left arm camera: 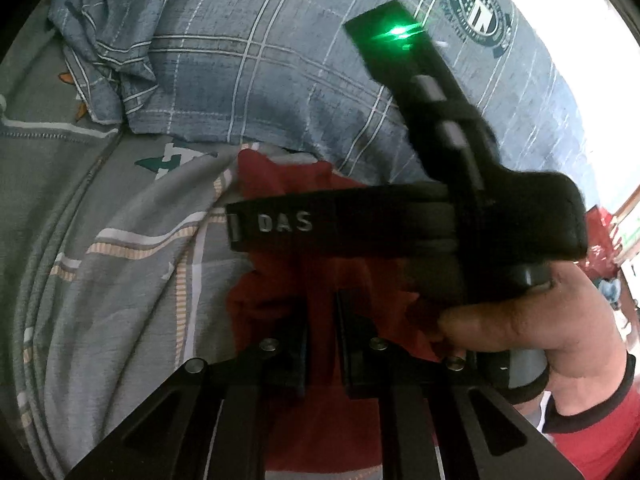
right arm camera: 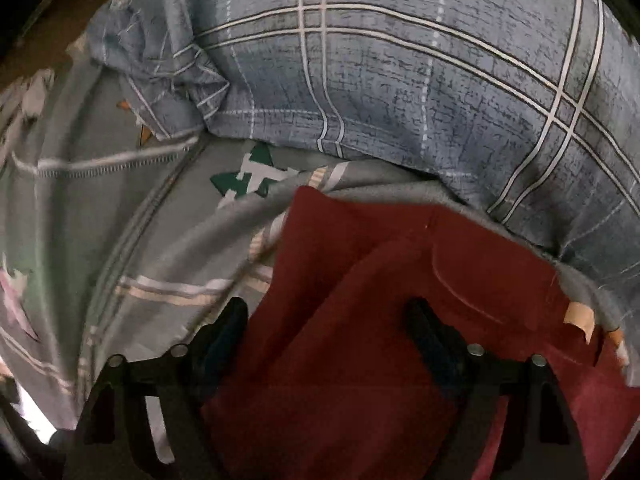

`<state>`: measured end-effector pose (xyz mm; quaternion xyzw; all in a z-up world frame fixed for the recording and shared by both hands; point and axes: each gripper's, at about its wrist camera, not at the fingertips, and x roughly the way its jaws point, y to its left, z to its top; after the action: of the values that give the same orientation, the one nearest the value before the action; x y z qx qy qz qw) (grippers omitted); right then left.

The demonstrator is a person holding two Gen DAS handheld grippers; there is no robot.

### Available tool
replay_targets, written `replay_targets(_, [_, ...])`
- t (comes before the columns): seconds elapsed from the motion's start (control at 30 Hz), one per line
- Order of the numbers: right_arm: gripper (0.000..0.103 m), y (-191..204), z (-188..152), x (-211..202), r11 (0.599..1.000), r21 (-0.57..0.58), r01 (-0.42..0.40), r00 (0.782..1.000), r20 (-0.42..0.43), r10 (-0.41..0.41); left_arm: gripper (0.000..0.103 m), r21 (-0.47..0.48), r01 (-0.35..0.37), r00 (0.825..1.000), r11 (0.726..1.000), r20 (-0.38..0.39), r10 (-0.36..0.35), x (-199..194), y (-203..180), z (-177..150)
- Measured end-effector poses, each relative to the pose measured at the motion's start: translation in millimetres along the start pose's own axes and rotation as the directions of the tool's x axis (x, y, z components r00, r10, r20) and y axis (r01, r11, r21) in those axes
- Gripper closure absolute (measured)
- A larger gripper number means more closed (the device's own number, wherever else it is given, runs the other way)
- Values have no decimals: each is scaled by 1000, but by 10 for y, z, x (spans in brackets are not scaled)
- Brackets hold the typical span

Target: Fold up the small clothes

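Observation:
A small red garment (left arm camera: 288, 188) lies on the grey patterned bedsheet (left arm camera: 120, 264). My left gripper (left arm camera: 322, 312) has its fingers close together with red cloth pinched between them. The right gripper's black body (left arm camera: 460, 216), marked DAS and lit green at its tip, crosses the left wrist view just above, held by a bare hand (left arm camera: 540, 320). In the right wrist view the red garment (right arm camera: 400, 288) is bunched and folded below my right gripper (right arm camera: 328, 312), whose fingers stand wide apart over the cloth, holding nothing.
A blue-grey plaid pillow (left arm camera: 280, 60) lies just behind the garment and also shows in the right wrist view (right arm camera: 400, 80). Its loose crumpled end (left arm camera: 100, 48) is at the far left. The person's red sleeve (left arm camera: 600, 432) is at the lower right.

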<state>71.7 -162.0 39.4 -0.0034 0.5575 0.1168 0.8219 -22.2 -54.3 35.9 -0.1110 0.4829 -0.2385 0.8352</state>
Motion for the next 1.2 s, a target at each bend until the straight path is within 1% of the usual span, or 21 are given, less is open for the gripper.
replay_targets(0.03, [26,-8,-27,-3,1000,-6,1,1000,12,-1,89,3,-13,1000,1000,-4,13,10,-9,-3])
replay_targets(0.07, [26,-20,-53,-5,1000,-9,-3,1000,21,3,79,7,-30,1000,1000,-5,30,19,-21,-8])
replay_targets(0.1, [27,-42,-73,-8,1000,-11,-12,1000,27,12,74,7,-49,999,999,-4,49,33,-29,-14])
replay_targets(0.13, [27,-70,-89,-10,1000,-8,-25,999,30,25,63,7,-60,998,998,-6,60,35,-36,-24])
replay_targets(0.17, [27,-98,-98,-16,999,-1,-36,999,31,36,56,7,-66,998,998,-7,66,39,-42,-30])
replay_targets(0.27, [24,-199,-106,-33,996,30,-79,996,37,78,48,-7,-70,997,998,-11,70,53,-52,-31])
replay_targets(0.33, [20,-275,-122,-23,994,46,-103,994,42,102,47,-8,-79,997,997,-23,79,71,-42,-38])
replay_targets(0.4, [20,-308,-136,-24,993,48,-111,993,47,109,46,-11,-90,995,996,-33,90,94,-43,-42])
replay_targets(0.57, [19,-195,-108,-31,997,27,-72,997,42,71,41,-28,-107,994,994,-16,107,83,-32,-25])
replay_targets(0.7, [19,-169,-90,-3,996,9,-84,996,36,83,40,-57,-117,993,991,-33,116,134,32,-21])
replay_targets(0.87, [17,-187,-65,19,995,-28,-97,995,5,98,38,-45,-133,990,990,-48,131,173,13,-14])
replay_targets(0.97, [11,-159,-34,62,994,-34,-106,994,-16,106,38,-42,-141,989,989,-55,139,188,27,3])
replay_targets(1.03, [3,-106,-33,91,992,-64,-107,994,-29,105,38,-50,-142,989,989,-53,140,155,38,10])
replay_targets(1.13, [1,-8,-35,148,992,-98,-78,997,-35,75,38,-42,-152,988,987,-40,150,109,45,21])
replay_targets(1.2, [1,10,-35,153,995,-85,-55,998,-31,53,38,-39,-155,988,987,-25,154,65,49,21])
